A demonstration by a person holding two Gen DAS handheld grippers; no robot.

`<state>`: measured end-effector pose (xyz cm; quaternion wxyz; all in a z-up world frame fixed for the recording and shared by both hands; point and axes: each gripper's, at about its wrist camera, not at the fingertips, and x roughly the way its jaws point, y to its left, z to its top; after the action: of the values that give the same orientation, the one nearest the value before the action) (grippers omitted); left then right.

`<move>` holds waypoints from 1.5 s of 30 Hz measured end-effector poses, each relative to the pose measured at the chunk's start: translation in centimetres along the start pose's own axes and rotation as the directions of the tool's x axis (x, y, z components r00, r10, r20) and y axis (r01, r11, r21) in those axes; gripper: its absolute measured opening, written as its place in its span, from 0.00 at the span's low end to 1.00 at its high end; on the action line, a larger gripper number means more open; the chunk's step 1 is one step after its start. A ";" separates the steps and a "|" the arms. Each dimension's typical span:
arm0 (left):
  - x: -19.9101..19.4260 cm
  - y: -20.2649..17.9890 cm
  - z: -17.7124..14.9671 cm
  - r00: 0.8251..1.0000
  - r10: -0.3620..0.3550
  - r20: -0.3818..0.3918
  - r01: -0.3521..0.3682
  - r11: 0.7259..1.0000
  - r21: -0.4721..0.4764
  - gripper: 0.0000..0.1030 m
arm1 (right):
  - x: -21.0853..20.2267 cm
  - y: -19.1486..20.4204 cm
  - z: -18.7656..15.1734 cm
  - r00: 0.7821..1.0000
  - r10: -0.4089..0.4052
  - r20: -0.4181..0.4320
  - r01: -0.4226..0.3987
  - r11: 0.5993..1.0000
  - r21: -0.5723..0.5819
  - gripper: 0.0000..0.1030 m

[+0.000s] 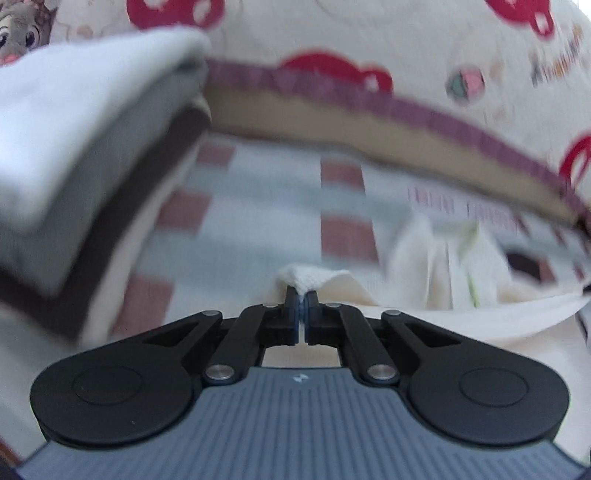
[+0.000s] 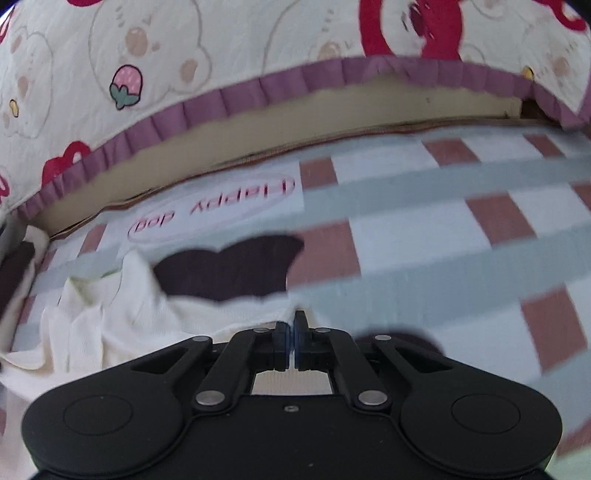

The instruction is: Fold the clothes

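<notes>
A cream knit garment [image 1: 436,273] lies rumpled on the checked sheet [image 1: 258,206]. My left gripper [image 1: 302,295] is shut on a raised fold of its edge, and the cloth peaks just over the fingertips. In the right wrist view the same cream garment [image 2: 110,317] spreads to the left, with a dark brown part [image 2: 229,269] at its far side. My right gripper [image 2: 294,320] is shut on the garment's edge, and a thin line of cream cloth shows between the pads. The picture is blurred in both views.
A folded stack of white, grey and dark brown clothes [image 1: 85,158] sits at the left on the sheet. Behind runs a cushion [image 2: 221,74] with a bear print and a purple frill [image 2: 207,107]. A plush toy [image 1: 22,33] shows at the top left.
</notes>
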<state>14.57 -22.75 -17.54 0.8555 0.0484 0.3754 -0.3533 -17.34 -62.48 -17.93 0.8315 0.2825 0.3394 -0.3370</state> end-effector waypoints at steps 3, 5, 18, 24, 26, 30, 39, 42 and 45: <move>1.9 -0.3 2.6 0.999 0.036 0.018 -0.036 0.999 -0.004 0.02 | 1.3 0.9 2.1 1.000 -0.018 0.002 0.018 1.000 -0.022 0.02; 3.3 -0.2 3.5 0.999 0.041 0.009 -0.041 0.999 -0.030 0.02 | 2.2 1.5 3.2 1.000 -0.028 -0.006 0.028 0.999 -0.031 0.02; 5.0 0.7 1.3 0.999 0.013 -0.036 -0.015 0.998 -0.064 0.02 | 0.9 7.4 3.2 0.995 -0.103 -0.005 0.099 0.968 -0.231 0.42; 1.9 -0.1 -0.4 0.998 -0.062 0.001 0.062 0.998 -0.008 0.02 | 0.6 12.0 3.0 0.969 -0.234 0.085 0.248 0.892 -0.378 0.52; 0.9 0.2 -1.3 0.997 -0.082 -0.002 0.081 0.996 -0.041 0.02 | 1.3 12.6 3.5 0.989 -0.146 0.015 0.142 0.930 -0.340 0.34; -0.8 0.7 -3.5 0.994 -0.111 0.008 0.111 0.988 -0.108 0.02 | 2.6 15.8 3.8 0.977 0.149 -0.154 -0.190 0.937 -0.293 0.11; -1.7 -0.7 -6.8 0.998 -0.060 0.002 0.060 0.994 -0.093 0.02 | 8.7 27.4 1.2 0.895 0.274 -0.351 -0.409 0.819 -0.403 0.39; -1.8 -0.8 -6.7 0.997 -0.074 0.008 0.074 0.992 -0.102 0.02 | 10.7 28.1 0.6 0.875 0.244 -0.419 -0.423 0.807 -0.413 0.53; -2.0 -0.7 -6.8 0.998 -0.064 0.020 0.066 0.992 -0.106 0.02 | 11.1 27.0 0.6 0.840 0.337 -0.426 -0.488 0.812 -0.319 0.12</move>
<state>9.03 -19.81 -20.96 0.8480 -0.0126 0.3881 -0.3607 9.25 -50.41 -19.43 0.8518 0.2224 0.4742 -0.0095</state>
